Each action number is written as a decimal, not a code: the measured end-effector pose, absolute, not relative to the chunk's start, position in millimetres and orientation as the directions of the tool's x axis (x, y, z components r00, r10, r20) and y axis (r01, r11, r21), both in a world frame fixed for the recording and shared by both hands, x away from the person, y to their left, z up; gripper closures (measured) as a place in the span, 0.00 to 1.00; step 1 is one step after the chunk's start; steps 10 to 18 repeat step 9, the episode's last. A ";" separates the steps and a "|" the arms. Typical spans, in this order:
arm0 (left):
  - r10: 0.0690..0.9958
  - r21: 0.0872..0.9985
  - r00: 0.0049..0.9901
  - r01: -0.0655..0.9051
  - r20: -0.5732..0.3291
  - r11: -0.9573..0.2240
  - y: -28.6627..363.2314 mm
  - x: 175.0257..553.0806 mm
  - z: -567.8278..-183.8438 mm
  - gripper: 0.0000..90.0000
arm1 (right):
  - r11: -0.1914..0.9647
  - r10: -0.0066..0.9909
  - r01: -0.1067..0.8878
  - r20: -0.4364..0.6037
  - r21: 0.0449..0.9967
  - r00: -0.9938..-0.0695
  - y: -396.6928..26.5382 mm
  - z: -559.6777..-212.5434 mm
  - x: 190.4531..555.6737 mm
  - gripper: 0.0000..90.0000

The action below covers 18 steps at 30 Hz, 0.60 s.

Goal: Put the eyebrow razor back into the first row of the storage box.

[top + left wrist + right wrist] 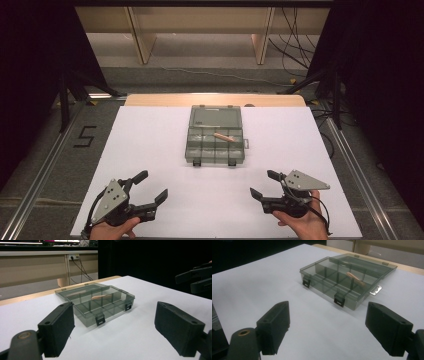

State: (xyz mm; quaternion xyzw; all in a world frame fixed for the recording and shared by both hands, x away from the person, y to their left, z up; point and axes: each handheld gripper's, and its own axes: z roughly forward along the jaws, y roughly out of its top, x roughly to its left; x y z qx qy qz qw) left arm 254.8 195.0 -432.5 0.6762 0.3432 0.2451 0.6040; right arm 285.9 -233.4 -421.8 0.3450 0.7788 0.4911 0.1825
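A smoky translucent plastic compartment box (216, 136) lies lid-open at desk centre, a tan wooden stick (224, 137) across its dividers. The left tool (148, 189) at seven o'clock and right tool (264, 184) at five gape wide, empty. Best approach low and slowly, pinching the stick mid-length while clearing the dividers.

White table (150, 150), black cables (295, 45) — floor marking "5" (85, 136)
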 end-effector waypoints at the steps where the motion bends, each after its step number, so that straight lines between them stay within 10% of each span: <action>1: 0.760 0.985 0.644 0.168 -0.082 -0.036 195.0 254.8 -432.5 0.18 | 0.282 0.713 0.352 0.050 0.893 -0.699 -233.4 -422.0 286.2 0.23; 18: 0.761 0.985 0.643 0.170 -0.082 -0.037 195.0 254.6 -432.3 0.18 | 0.283 0.715 0.359 0.054 0.889 -0.697 -233.2 -421.5 285.6 0.24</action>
